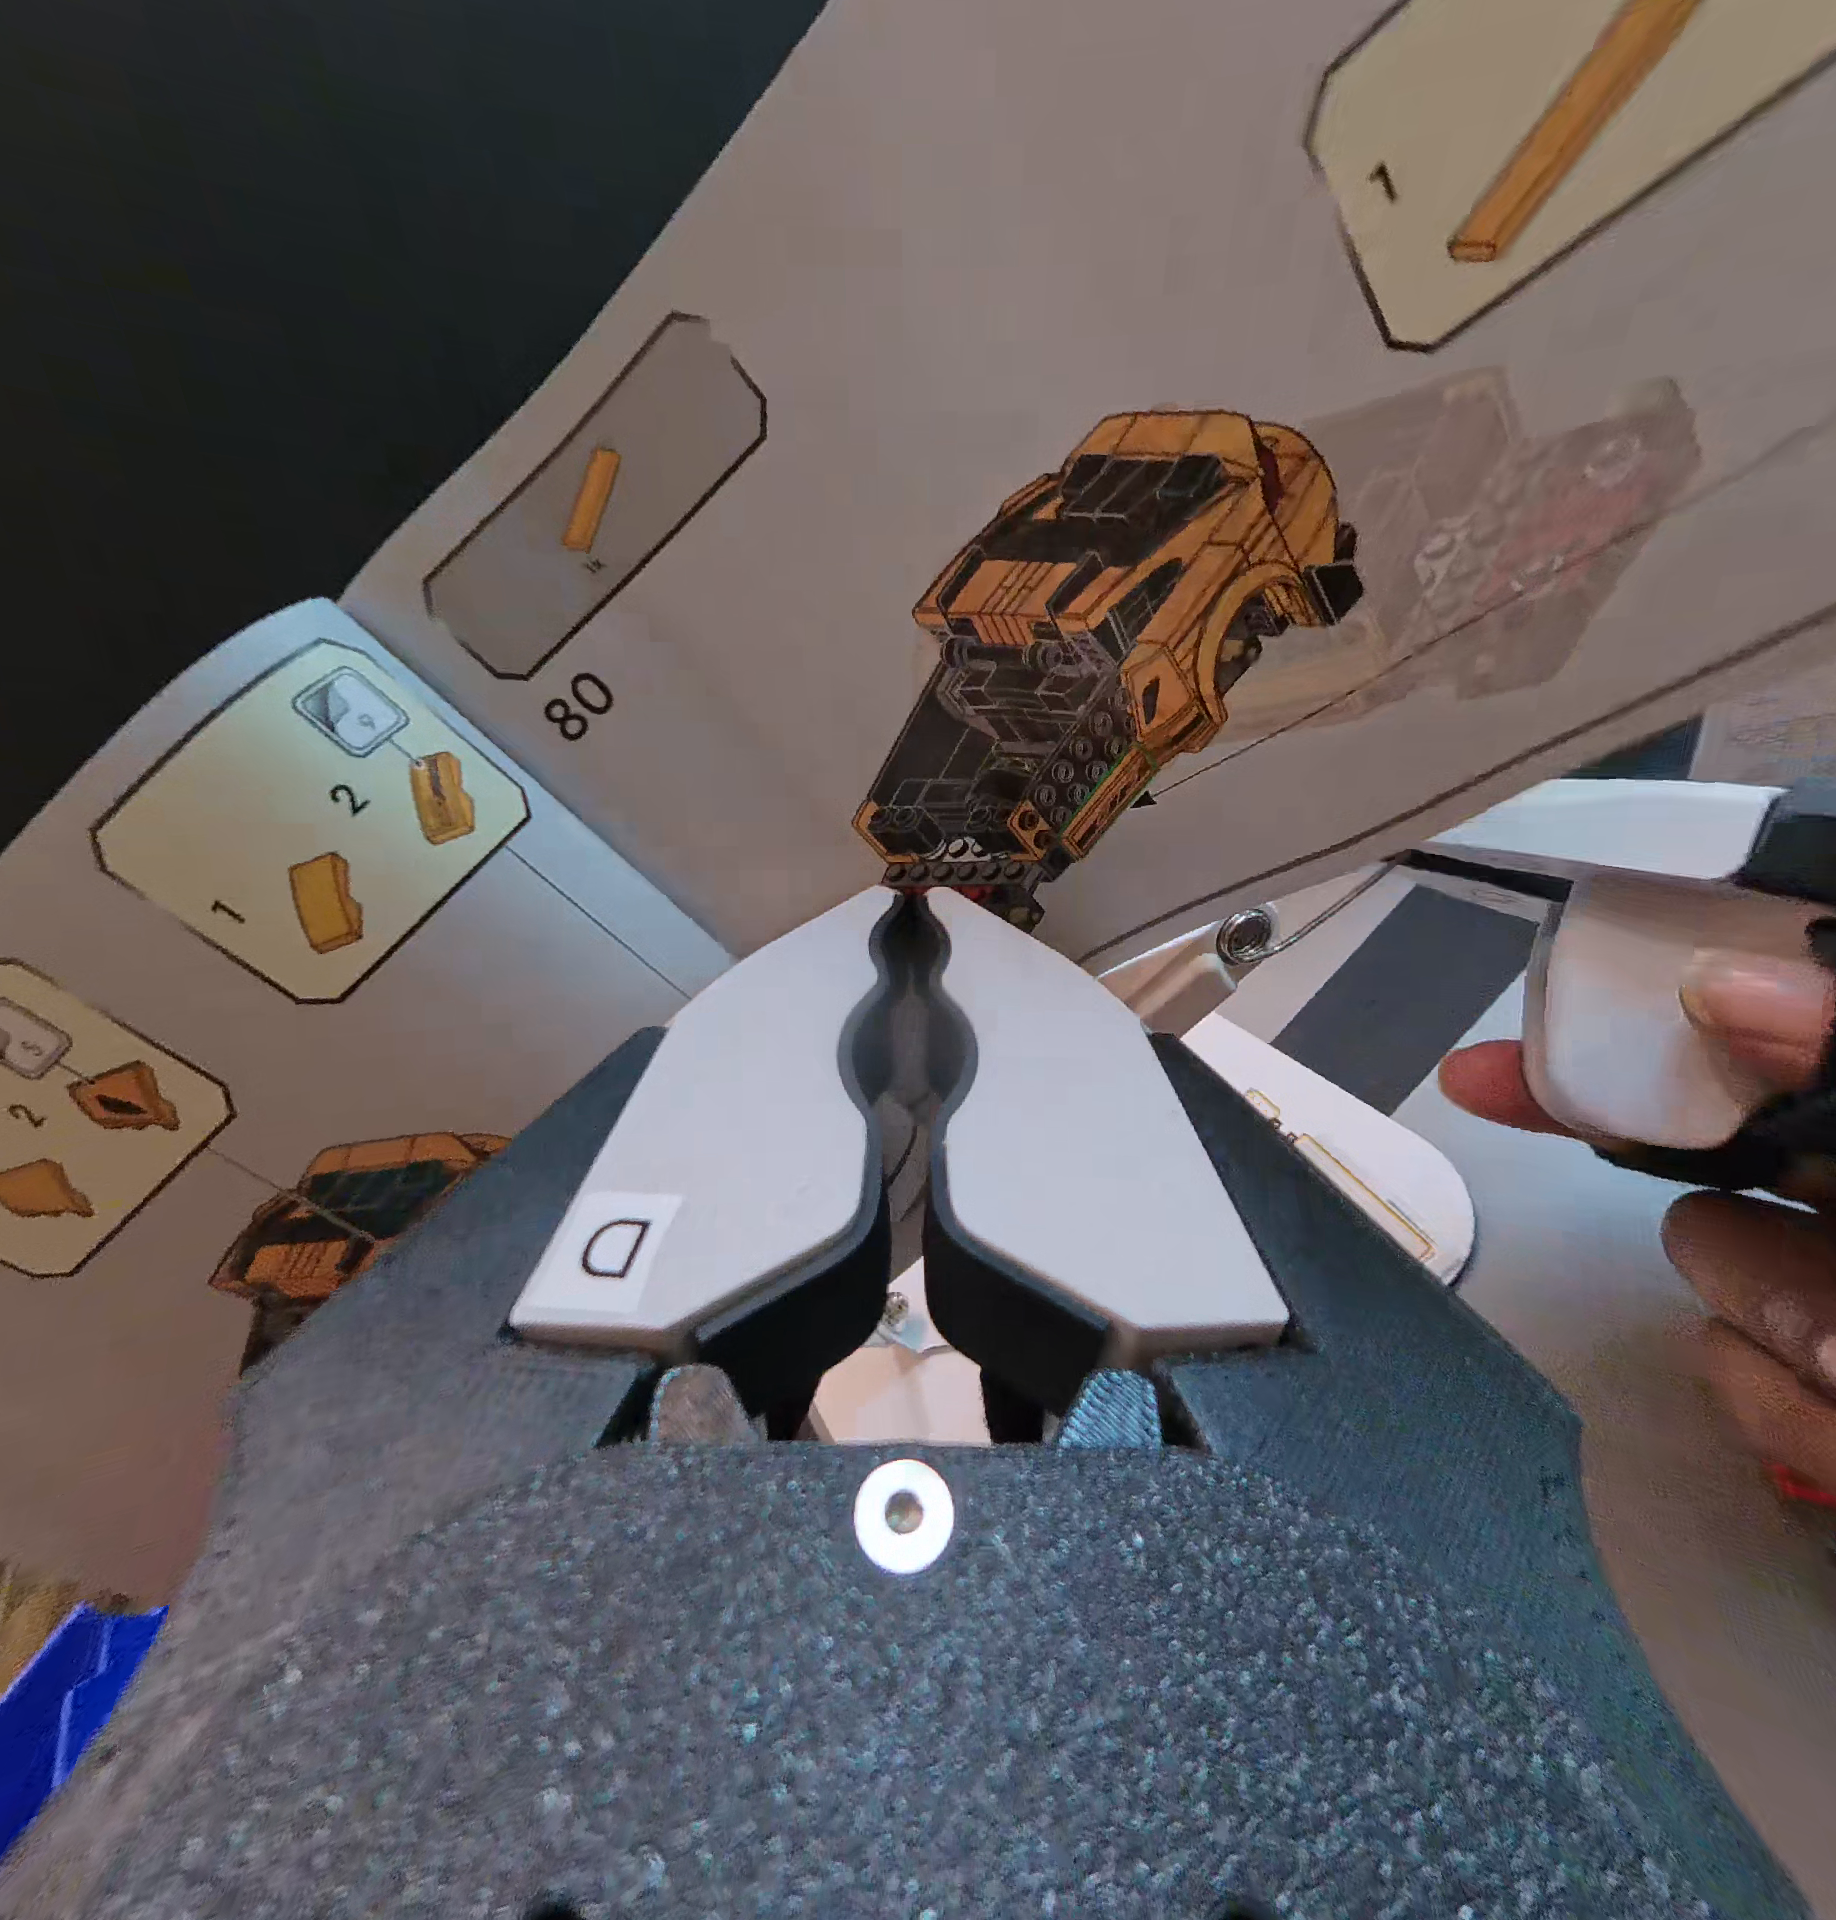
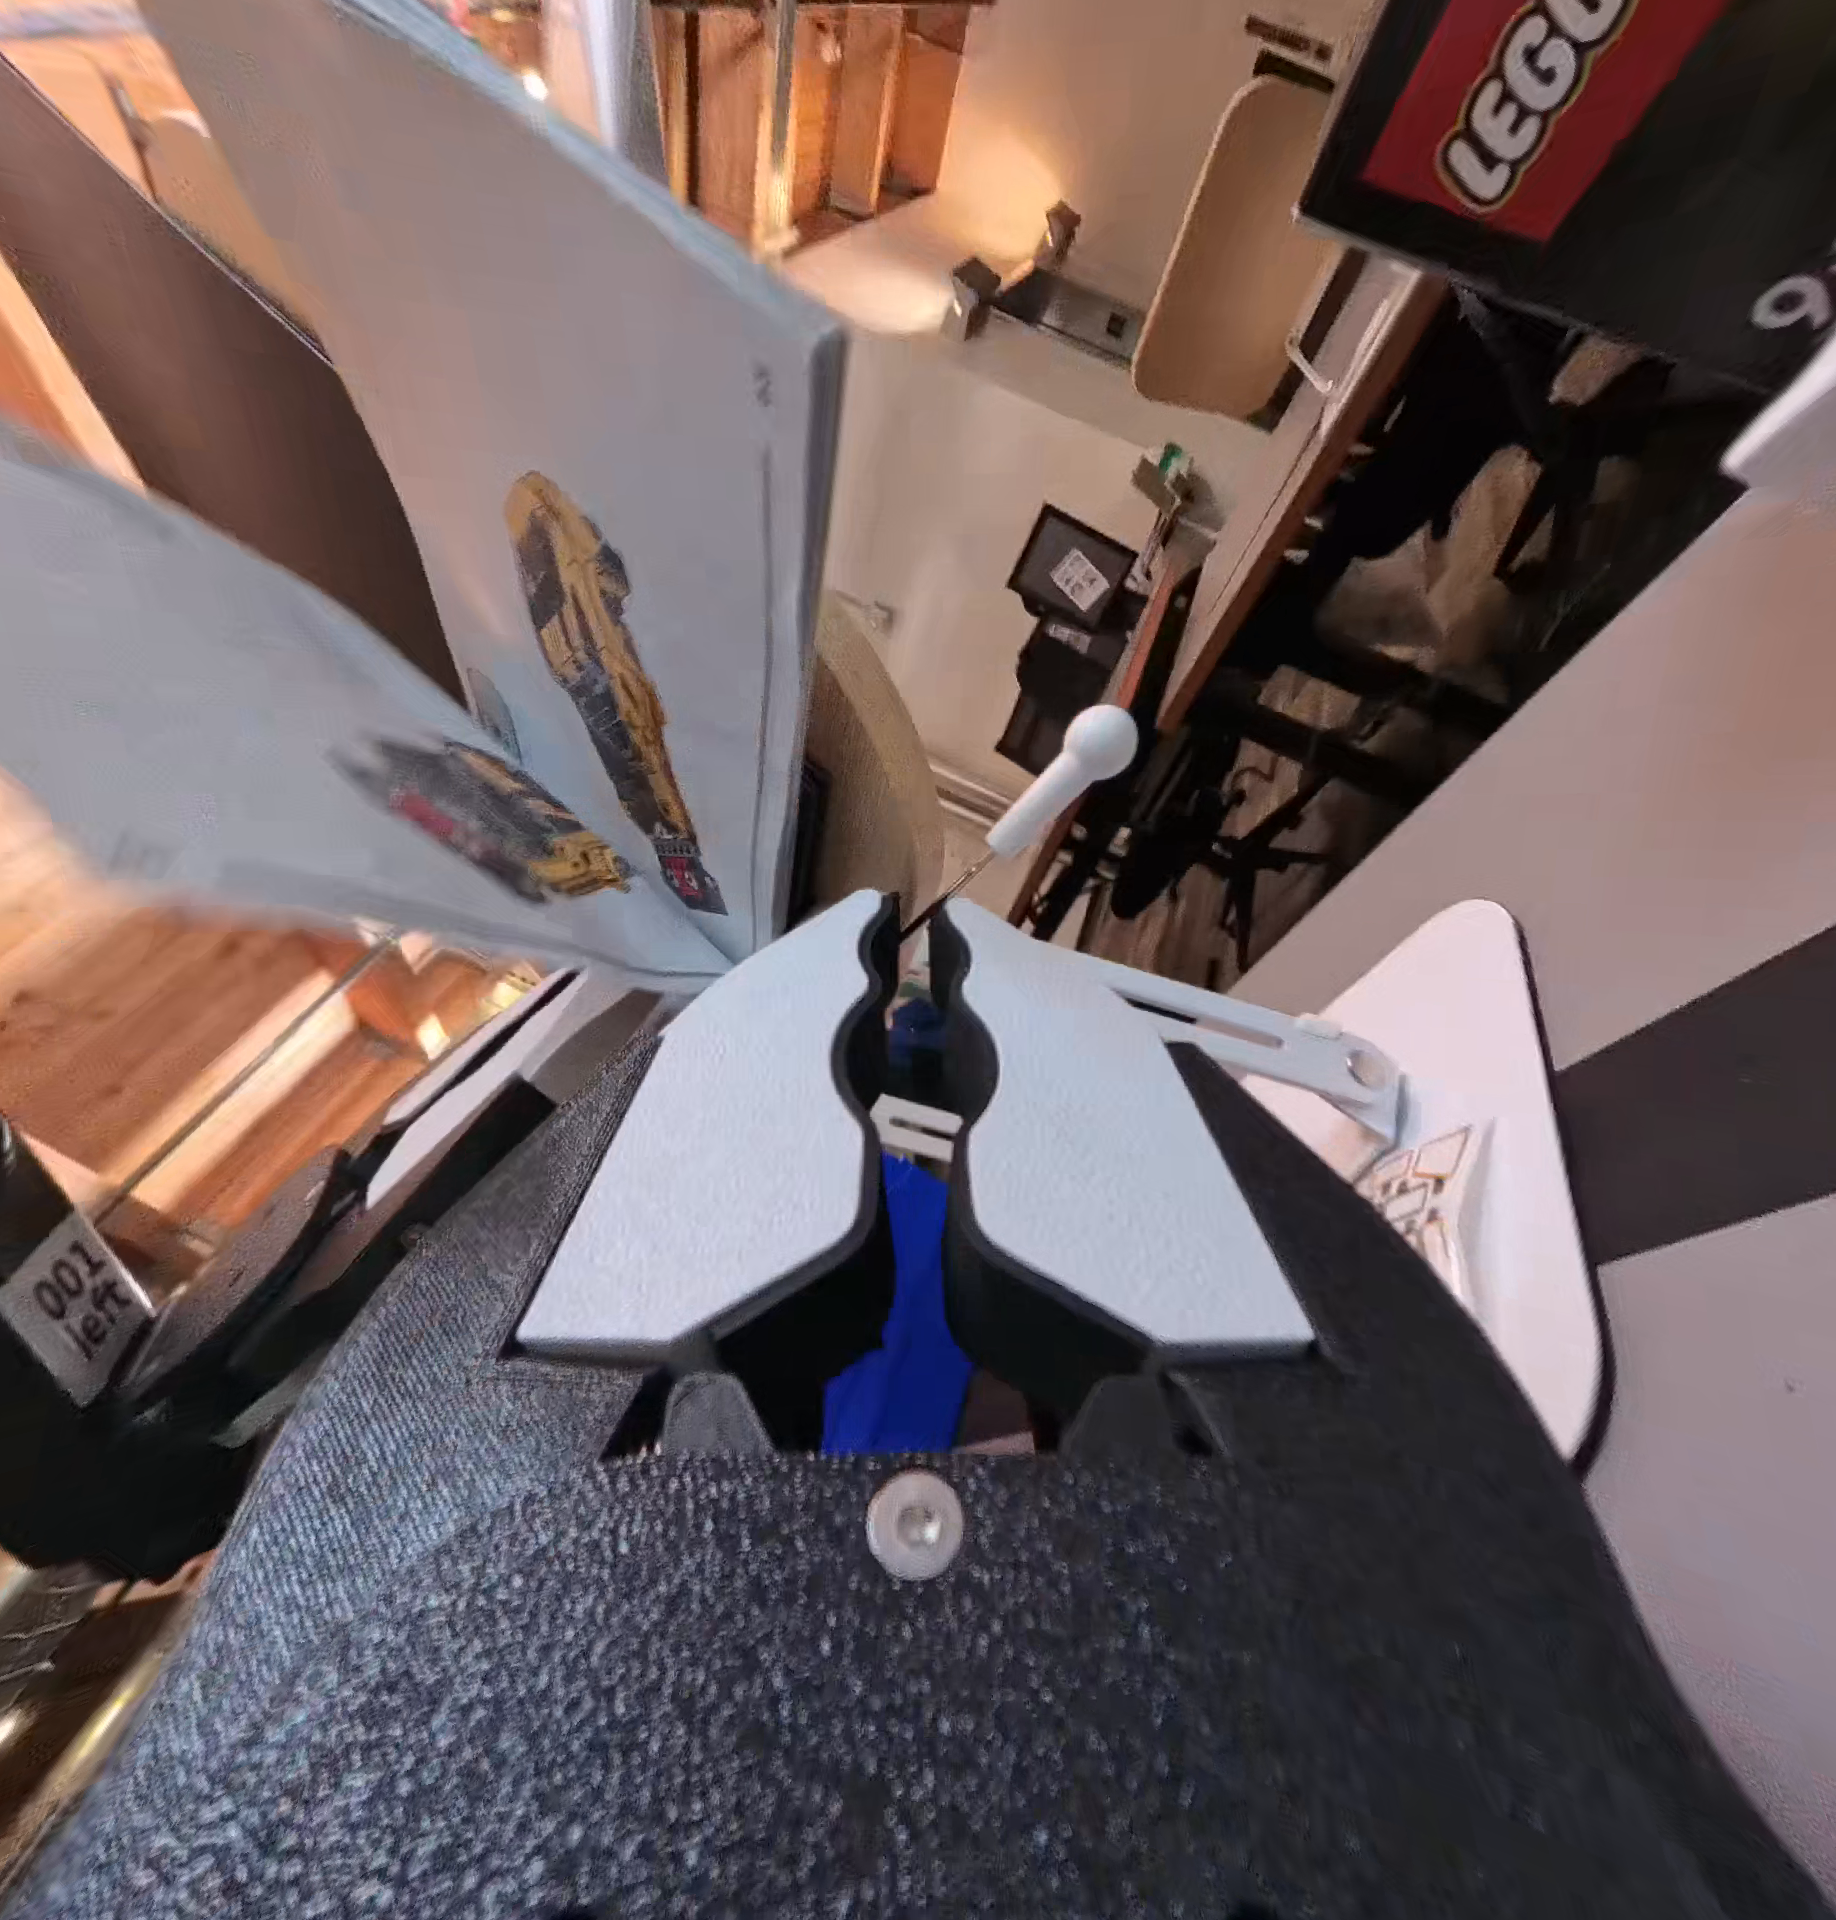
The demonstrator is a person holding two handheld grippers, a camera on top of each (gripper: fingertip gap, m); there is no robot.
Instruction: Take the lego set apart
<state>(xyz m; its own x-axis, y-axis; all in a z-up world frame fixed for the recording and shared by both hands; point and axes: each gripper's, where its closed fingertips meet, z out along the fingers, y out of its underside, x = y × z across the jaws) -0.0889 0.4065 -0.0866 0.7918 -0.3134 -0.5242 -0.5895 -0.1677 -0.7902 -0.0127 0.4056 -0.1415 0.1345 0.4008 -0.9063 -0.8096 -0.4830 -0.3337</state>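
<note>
An open instruction booklet with printed pictures of a yellow and black car fills the left wrist view. My left gripper is shut on the lower edge of a curled, lifted page. In the right wrist view the booklet stands fanned open at the left, and one page is blurred. My right gripper is shut on the thin wire of a page-holder arm with a white knob. The wire crosses slantwise between the fingertips. No built model shows in either view.
A white book stand holds the booklet, and its spring coil shows beside the page edge. A black and red box stands at the upper right. A hand holds the right gripper. A blue object lies at the lower left.
</note>
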